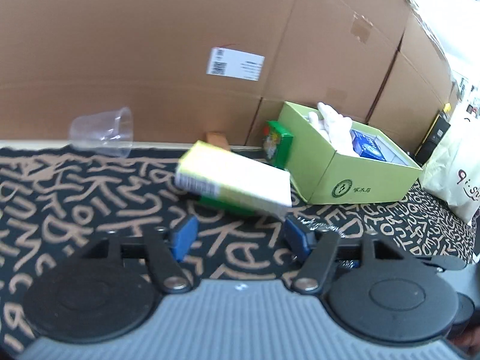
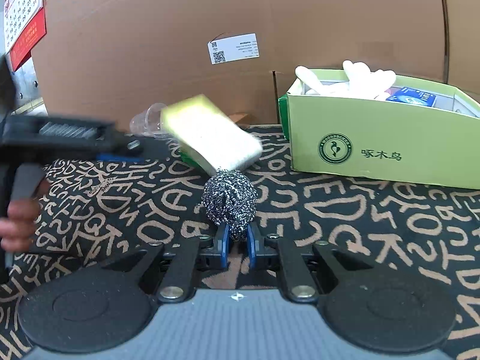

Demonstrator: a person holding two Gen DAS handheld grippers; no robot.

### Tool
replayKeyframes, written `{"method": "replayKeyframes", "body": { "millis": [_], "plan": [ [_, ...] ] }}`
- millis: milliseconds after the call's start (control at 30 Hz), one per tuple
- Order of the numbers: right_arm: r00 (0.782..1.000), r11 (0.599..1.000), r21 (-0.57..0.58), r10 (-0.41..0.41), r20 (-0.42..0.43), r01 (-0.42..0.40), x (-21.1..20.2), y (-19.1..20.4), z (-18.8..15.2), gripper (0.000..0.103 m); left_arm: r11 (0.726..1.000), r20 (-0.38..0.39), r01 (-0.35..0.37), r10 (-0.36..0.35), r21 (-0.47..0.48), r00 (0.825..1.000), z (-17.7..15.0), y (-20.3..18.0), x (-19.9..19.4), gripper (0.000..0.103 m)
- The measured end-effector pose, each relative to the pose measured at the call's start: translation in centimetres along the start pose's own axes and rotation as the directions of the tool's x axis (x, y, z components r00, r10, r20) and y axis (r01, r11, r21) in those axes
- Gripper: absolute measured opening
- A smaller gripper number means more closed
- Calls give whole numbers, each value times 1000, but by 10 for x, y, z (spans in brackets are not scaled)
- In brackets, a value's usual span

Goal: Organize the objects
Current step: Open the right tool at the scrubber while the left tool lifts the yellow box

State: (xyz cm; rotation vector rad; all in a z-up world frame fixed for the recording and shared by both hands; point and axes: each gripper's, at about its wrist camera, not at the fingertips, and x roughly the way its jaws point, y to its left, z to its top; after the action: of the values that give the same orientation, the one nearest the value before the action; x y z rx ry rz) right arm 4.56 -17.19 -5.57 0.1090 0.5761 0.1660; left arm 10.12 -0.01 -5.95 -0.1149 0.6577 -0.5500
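Behind everything, smooth brown cardboard cartons [image 1: 150, 45] fill the upper half of both views, one bearing a single white label [image 1: 235, 64]. Below them spreads a black cloth [image 2: 360, 210] printed with tan letter shapes. At the right stands one open, pale green cardboard box [image 2: 375, 147] holding soft white gloves [image 2: 369, 81] and a blue packet [image 2: 412, 97]. Just left of it a small dark green carton [image 1: 277, 144] stands on end. One flat rectangular packet [image 1: 237, 181], yellow-green and white, is blurred and tilted at centre, just beyond the left gripper [image 1: 240, 235], whose blue pads stand apart on nothing. A single clear plastic cup [image 1: 102, 133] lies on its side at upper left. The right gripper [image 2: 238, 241] is clamped on a round, wiry steel scouring ball [image 2: 229, 202] at centre frame.
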Motion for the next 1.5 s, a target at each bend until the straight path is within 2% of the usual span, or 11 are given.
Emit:
{"method": "replayKeyframes", "body": {
  "millis": [167, 367, 467, 600, 733, 833, 933, 1000, 1200, 1400, 1500],
  "plan": [
    [1000, 1000, -10, -4, -2, 4, -2, 2, -1, 16, 997, 61, -75, 75, -9, 995, 10, 1, -6, 98],
    [1000, 999, -35, -19, 25, 20, -5, 7, 0, 66, 998, 48, -43, 46, -49, 998, 39, -13, 16, 103],
    [999, 998, -52, -34, 32, 36, -4, 9, 2, 66, 977, -2, -122, 124, -172, 992, 58, -18, 42, 103],
    [1000, 999, -42, -17, 23, 18, -6, 8, -1, 66, 933, -73, -323, 315, -157, 946, 73, -23, 87, 103],
    [1000, 1000, -19, -10, 21, 11, -10, 4, -3, 66, 946, -76, -321, 317, -47, 945, 63, -18, 90, 94],
    [1000, 1000, -13, -6, 26, 7, -11, 1, -3, 68, 978, -118, -207, 202, -31, 972, 39, -8, 66, 90],
    [1000, 1000, 5, 10, 15, -10, -7, -4, -1, 68, 967, -124, -254, 248, -31, 961, 18, 3, 42, 94],
    [1000, 1000, 4, 18, 15, -19, -4, -4, 0, 68, 951, -123, -304, 296, -52, 947, 13, 11, 35, 94],
    [999, 999, -14, 29, 21, -29, -2, 3, 1, 68, 944, -78, -231, 218, -234, 973, 33, 7, 36, 103],
    [1000, 1000, 0, 24, 8, -24, -4, 4, -2, 68, 887, -132, -412, 392, -209, 910, 55, -16, 86, 103],
    [1000, 1000, 2, 26, 2, -26, -4, 4, -3, 68, 882, -139, -411, 388, -230, 911, 59, -10, 101, 103]
  ]
}}
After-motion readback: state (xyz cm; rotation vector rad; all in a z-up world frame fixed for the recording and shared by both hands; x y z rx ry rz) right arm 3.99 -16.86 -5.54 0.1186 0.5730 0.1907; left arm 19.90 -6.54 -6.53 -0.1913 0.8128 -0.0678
